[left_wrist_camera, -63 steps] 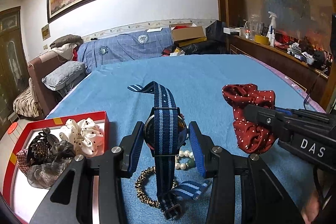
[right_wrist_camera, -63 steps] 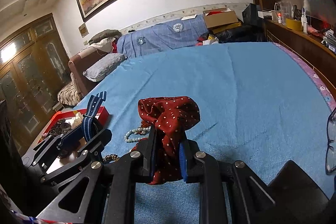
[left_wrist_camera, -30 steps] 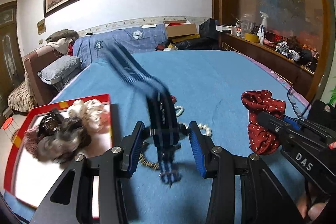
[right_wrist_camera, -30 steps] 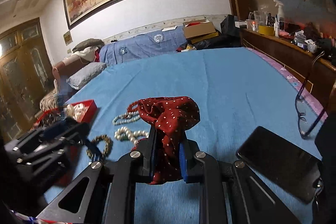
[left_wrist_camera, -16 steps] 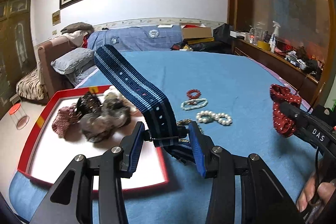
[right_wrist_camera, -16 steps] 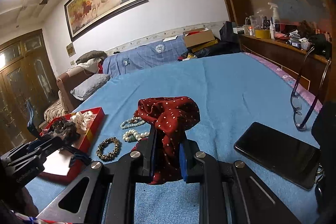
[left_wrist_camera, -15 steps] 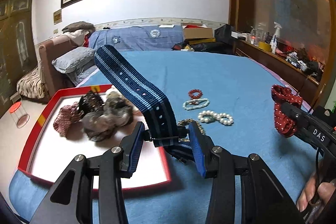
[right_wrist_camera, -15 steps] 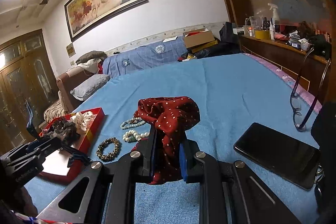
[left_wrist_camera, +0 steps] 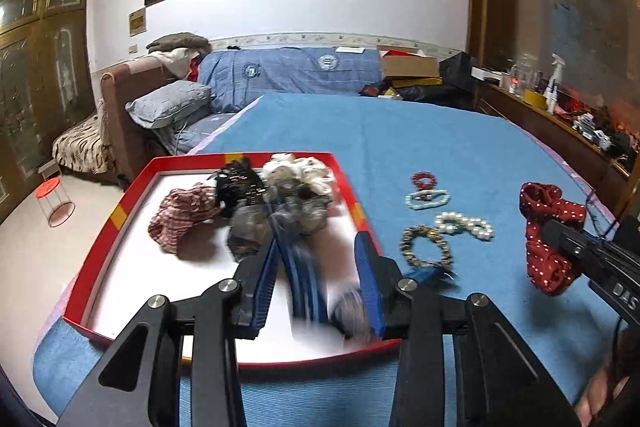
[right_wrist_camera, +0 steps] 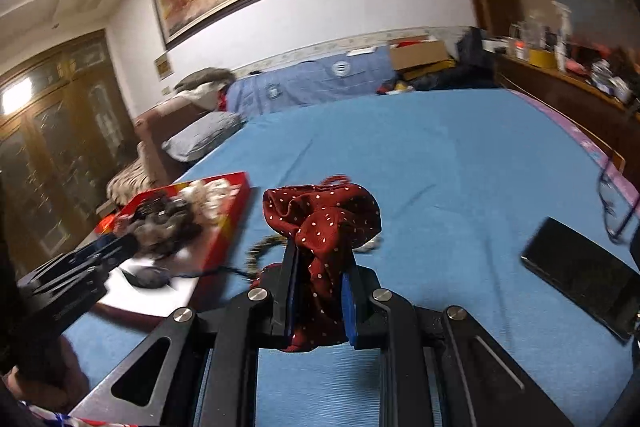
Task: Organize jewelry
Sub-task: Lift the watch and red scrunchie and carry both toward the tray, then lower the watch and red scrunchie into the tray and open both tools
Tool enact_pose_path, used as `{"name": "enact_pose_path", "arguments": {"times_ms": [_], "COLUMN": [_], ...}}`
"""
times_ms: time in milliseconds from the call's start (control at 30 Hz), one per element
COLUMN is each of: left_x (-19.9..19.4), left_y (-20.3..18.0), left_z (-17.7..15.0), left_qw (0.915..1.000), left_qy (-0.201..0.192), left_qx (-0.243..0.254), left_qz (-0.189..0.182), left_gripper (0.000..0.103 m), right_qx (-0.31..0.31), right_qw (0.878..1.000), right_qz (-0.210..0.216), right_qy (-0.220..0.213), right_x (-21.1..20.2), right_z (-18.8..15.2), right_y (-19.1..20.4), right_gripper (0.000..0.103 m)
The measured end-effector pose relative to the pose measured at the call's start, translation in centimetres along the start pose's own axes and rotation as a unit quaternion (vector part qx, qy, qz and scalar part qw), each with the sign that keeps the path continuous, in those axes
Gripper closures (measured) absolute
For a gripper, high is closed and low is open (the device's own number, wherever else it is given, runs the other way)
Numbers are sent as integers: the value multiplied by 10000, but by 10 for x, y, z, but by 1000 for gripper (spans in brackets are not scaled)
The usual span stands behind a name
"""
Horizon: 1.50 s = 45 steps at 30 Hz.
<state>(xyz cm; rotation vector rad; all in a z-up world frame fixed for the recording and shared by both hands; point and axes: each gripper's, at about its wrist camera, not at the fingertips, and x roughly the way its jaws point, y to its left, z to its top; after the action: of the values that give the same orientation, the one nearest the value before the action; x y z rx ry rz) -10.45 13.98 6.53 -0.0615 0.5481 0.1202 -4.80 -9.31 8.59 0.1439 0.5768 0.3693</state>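
Note:
My left gripper [left_wrist_camera: 316, 251] hangs over the red tray [left_wrist_camera: 120, 211], its jaws closing. The blue-striped watch [left_wrist_camera: 304, 279] is a blur low between them, apart from the pads. In the right wrist view the watch [right_wrist_camera: 146, 277] lies on the tray's white floor under the left gripper [right_wrist_camera: 116, 247], its strap trailing over the tray [right_wrist_camera: 236, 211] rim. My right gripper [right_wrist_camera: 320, 263] is shut on a dark red polka-dot scrunchie [right_wrist_camera: 324, 211], held above the blue bedspread. That scrunchie [left_wrist_camera: 548, 211] and the right gripper [left_wrist_camera: 560, 231] show at the right of the left wrist view.
Several scrunchies and a black claw clip [left_wrist_camera: 238, 183] fill the tray's far end. A gold bracelet [left_wrist_camera: 426, 251], pearls [left_wrist_camera: 464, 225], pale beads [left_wrist_camera: 427, 198] and red beads [left_wrist_camera: 425, 179] lie on the bed. A phone [right_wrist_camera: 580, 279] and glasses [right_wrist_camera: 618, 203] lie right.
My left gripper has moved left until it is over the tray. The watch strap that stood up between the fingers has dropped low and blurred. The right gripper swung left towards the tray.

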Motion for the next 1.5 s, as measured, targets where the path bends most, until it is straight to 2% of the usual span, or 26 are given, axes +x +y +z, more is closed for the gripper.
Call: {"name": "enact_pose_path", "arguments": {"times_ms": [133, 233, 333, 400, 433, 467, 500, 567, 700, 867, 933, 1233, 1300, 1500], "left_x": [7, 10, 15, 20, 22, 22, 22, 22, 31, 51, 54, 47, 45, 42], "left_y": [18, 27, 27, 14, 7, 4, 1, -1, 1, 9, 13, 65, 74, 91], "left_z": [1, 1, 0, -2, -4, -6, -6, -8, -8, -12, -12, -2, -1, -4], "left_qw": [9998, 9990, 9948, 9872, 9808, 9790, 9771, 9767, 9778, 9817, 9834, 9913, 9921, 9927], "left_qy": [137, 261, 607, 954, 1137, 1168, 1210, 1201, 1285, 1513, 1482, 1289, 1246, 1201], "left_qx": [-167, -290, -153, 241, 431, 500, 623, 842, 915, 851, 881, 203, 110, -48], "left_qz": [-51, -208, -809, -1254, -1522, -1595, -1635, -1564, -1376, -790, -558, -145, -88, -1], "left_gripper": [83, 83, 82, 66, 52, 44, 44, 44, 44, 44, 44, 44, 44, 44], "right_qx": [-135, -120, -18, 27, 69, 128, 155, 176, 89, -240, -342, -545, -592, -596], "right_qw": [9998, 9998, 9997, 9997, 9997, 9996, 9995, 9994, 9982, 9952, 9930, 9789, 9766, 9759], "right_qz": [113, 168, 222, 215, 227, 240, 246, 258, 494, 827, 974, 1410, 1385, 1280], "right_qy": [16, 24, 48, 78, 101, 124, 133, 167, 313, 468, 578, 1374, 1537, 1665], "right_x": [3, 5, 5, 6, 7, 7, 6, 6, 6, 14, 23, 84, 98, 124], "right_z": [1, 3, 4, 3, 2, 0, -1, -4, -6, 1, 4, 12, 9, 1], "right_y": [15, 17, 16, 12, 10, 7, 6, 4, 9, 38, 52, 108, 119, 133], "right_gripper": [83, 83, 83, 83, 83, 83, 83, 83, 83, 83, 83, 81, 81, 81]}}
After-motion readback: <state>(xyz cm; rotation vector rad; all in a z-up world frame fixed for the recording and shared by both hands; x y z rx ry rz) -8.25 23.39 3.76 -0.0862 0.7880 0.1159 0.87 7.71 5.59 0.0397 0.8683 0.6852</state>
